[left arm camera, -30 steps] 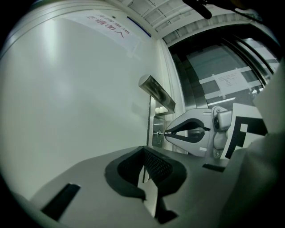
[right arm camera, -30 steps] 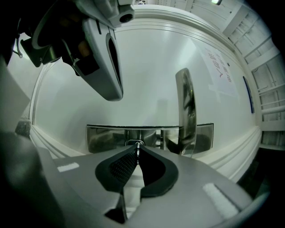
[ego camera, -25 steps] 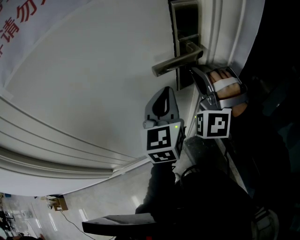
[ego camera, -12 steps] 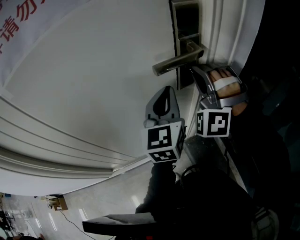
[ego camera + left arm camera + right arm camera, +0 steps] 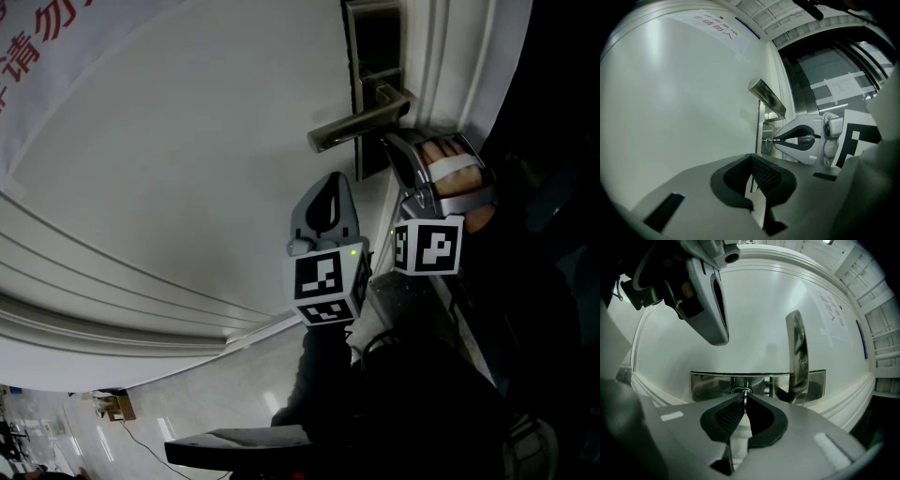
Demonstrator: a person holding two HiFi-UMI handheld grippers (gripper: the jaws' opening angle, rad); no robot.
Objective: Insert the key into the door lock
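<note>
Key location: thin silver metal key (image 5: 745, 397) is pinched edge-on between the pads of the right tongs (image 5: 744, 405), its tip straight ahead of them at the round keyhole cylinder (image 5: 742, 391).
Key appearance: a narrow flat blade, seen only as a bright sliver; the head is hidden by the pads. Depth of entry cannot be determined.
Right tongs: closed hard on the key, aimed square at the brushed-steel lock plate (image 5: 712, 384). Judged reason: holding the blade in line with the slot lets it slide in without binding.
Lever handle: the silver door lever (image 5: 798, 357) stands just to the right of the right tongs, apart from them.
Left tongs: the grey left tongs (image 5: 752, 176) have their jaws together with nothing between them, held back near the white door panel (image 5: 684, 93), beside and behind the right tongs. Judged reason: kept clear of the lock, out of the working line.
Task stage: judged to be at insertion, not confirmed seated.
Risk: a slight tilt could jam the blade at the slot mouth.
</note>
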